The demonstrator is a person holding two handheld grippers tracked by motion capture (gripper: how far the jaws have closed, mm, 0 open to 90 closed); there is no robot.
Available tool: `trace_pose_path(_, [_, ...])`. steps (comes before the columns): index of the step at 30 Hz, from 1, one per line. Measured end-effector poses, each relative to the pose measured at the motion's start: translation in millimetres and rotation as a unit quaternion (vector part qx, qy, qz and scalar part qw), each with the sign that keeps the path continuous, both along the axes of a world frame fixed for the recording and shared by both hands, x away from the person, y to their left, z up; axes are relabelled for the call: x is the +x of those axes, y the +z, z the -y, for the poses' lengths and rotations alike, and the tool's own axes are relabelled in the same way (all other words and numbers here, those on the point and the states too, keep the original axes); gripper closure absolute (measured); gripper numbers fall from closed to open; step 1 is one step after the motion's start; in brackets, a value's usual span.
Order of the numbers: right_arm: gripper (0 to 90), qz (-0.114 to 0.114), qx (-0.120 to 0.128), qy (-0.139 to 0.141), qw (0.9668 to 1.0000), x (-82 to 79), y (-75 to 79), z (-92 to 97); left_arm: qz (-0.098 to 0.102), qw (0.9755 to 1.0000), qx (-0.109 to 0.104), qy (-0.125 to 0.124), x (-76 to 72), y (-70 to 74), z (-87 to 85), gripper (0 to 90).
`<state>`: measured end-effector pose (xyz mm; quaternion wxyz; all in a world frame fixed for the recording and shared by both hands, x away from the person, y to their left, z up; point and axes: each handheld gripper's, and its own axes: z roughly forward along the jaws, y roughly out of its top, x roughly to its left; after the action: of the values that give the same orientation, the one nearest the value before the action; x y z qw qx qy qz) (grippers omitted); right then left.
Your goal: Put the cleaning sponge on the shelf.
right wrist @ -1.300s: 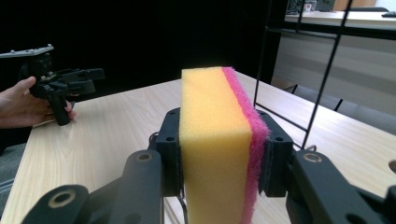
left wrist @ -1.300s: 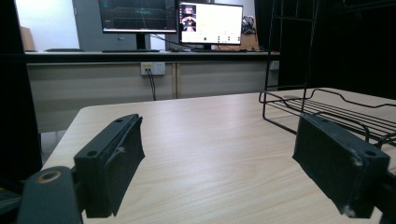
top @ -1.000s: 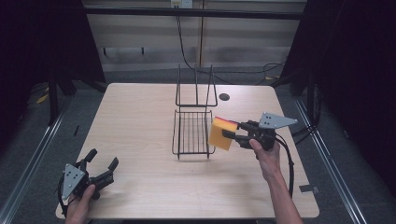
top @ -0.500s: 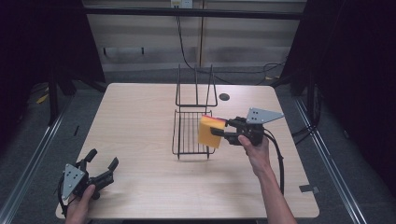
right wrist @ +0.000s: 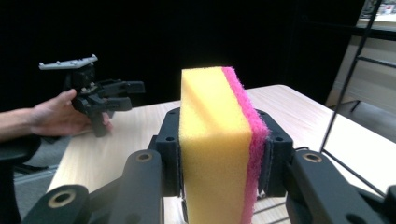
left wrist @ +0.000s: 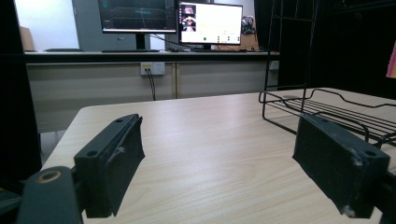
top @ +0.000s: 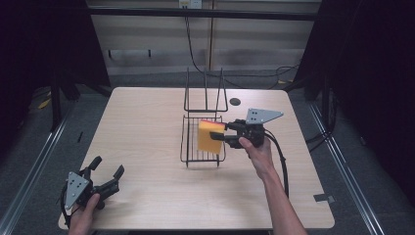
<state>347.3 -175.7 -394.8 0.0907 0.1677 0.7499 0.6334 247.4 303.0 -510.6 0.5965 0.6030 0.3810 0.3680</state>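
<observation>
Right gripper (top: pixel 226 134): held in the person's right hand (top: pixel 258 149), raised over the wire rack (top: pixel 202 152), jaws closed on a sponge (top: pixel 210 137) and pressing its two broad faces. Sponge: rectangular block, thick yellow foam with a thin pink scouring layer on one face; in the right gripper view the sponge (right wrist: pixel 219 140) stands upright between the jaws, pink layer toward that view's right. In the high view it hangs on edge above the right half of the rack's flat grid, clear of the wires as far as can be told. Wire rack: black, a flat rectangular grid with a tall upright wire frame rising from its far end; it stands near the middle of the wooden table (top: pixel 142 127), slightly right of centre. Grey three-cornered plate (top: pixel 263 115): on top of the right gripper, just right of the rack. Cable (top: pixel 281 161): black, trails from the right gripper along the forearm toward the table's near edge. Left gripper (top: pixel 107 174): held in the left hand (top: pixel 84 215), low over the table's near left corner, well apart from the rack, jaws spread wide with nothing between them; in the left gripper view the jaws frame bare tabletop with the rack (left wrist: pixel 327 109) beyond on the right. Left gripper (right wrist: pixel 123 93) also appears far off in the right gripper view. Monitors (left wrist: pixel 170 21): two, lit, on a counter beyond the table's far side from the rack.
</observation>
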Motion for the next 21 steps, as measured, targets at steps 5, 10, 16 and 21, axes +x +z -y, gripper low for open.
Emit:
trace_pose_path(5, [60.0, -0.012, -0.006, 0.01, 0.9999, 5.9, -8.5, -5.1, 0.0, 1.0, 0.0, 0.0, 0.2, 0.0, 0.1, 15.6])
trace_pose_path(10, [60.0, -0.018, -0.009, 0.018, 0.9996, 10.3, -16.1, -13.7, 0.001, 1.0, 0.0, 0.0, 0.2, 0.0, 0.1, 15.6])
trace_pose_path(16, [60.0, -0.024, -0.024, 0.038, 0.9987, 14.9, -27.5, -25.2, 0.0, 1.0, 0.0, 0.0, 0.0, 0.0, 0.0, 15.6])
trace_pose_path(21, [59.9, -0.027, -0.031, 0.035, 0.9985, 17.2, -32.7, -27.3, 0.0, 1.0, 0.0, 0.0, 0.0, 0.0, 0.0, 15.6])
